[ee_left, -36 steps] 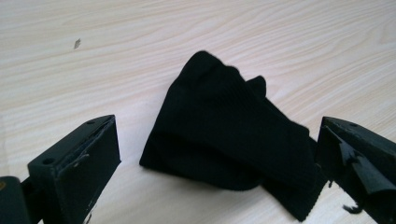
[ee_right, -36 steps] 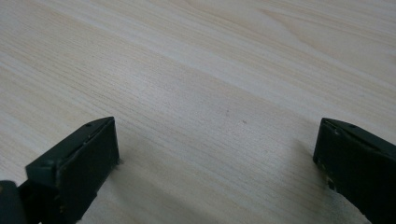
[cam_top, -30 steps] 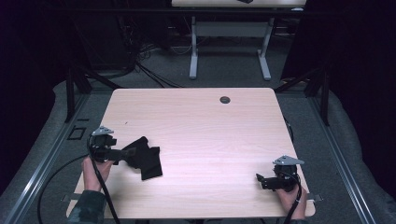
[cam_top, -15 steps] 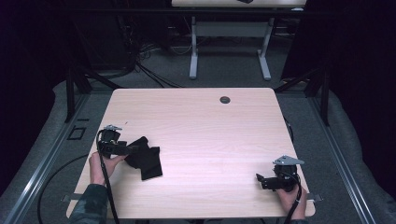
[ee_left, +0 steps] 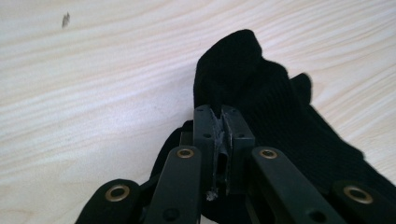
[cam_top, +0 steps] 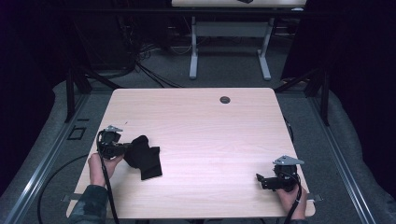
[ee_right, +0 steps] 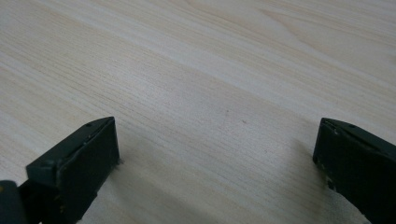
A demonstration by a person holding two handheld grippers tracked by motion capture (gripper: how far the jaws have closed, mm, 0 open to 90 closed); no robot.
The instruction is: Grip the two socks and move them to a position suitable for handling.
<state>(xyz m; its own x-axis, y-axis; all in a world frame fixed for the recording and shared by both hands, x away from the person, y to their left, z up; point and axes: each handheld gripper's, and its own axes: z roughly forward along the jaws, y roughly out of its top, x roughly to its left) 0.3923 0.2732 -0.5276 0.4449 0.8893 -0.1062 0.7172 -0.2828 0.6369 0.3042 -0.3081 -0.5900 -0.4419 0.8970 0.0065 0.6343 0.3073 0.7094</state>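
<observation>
Counter: we see a pale wood-grain counter [cam_top: 201, 140] with rounded corners, lit brighter than anything around it; its far half is bare apart from a small dark round grommet [cam_top: 225, 100] set near the far edge.
Grain: in the left gripper view we make out long wavy streaks in the wood and one small dark fleck [ee_left: 66, 19] on it.
Black cloth: we find the black cloth [cam_top: 144, 157] on the near left part of the counter, a crumpled knitted piece lying on the wood with one end bunched up at the tongs.
Left tongs: the left tongs [cam_top: 122, 149] have just been closing and now we see their jaws pinched together on a fold of the black cloth [ee_left: 261, 93], which rises above and behind them.
Right tongs: the right tongs [cam_top: 259, 179] rest at the near right corner, well apart from the cloth; in the right gripper view we see their jaws spread wide with bare wood between them.
Hands: a left hand [cam_top: 100, 167] and a right hand [cam_top: 290, 196] come in from the near edge, each with a cable trailing back.
Floor: we see grey carpet [cam_top: 224, 70] around the counter, with dark cables [cam_top: 149, 74] lying on it at the far left.
Room: beyond stands the white frame of a second table [cam_top: 229, 32]; the sides are dark.
</observation>
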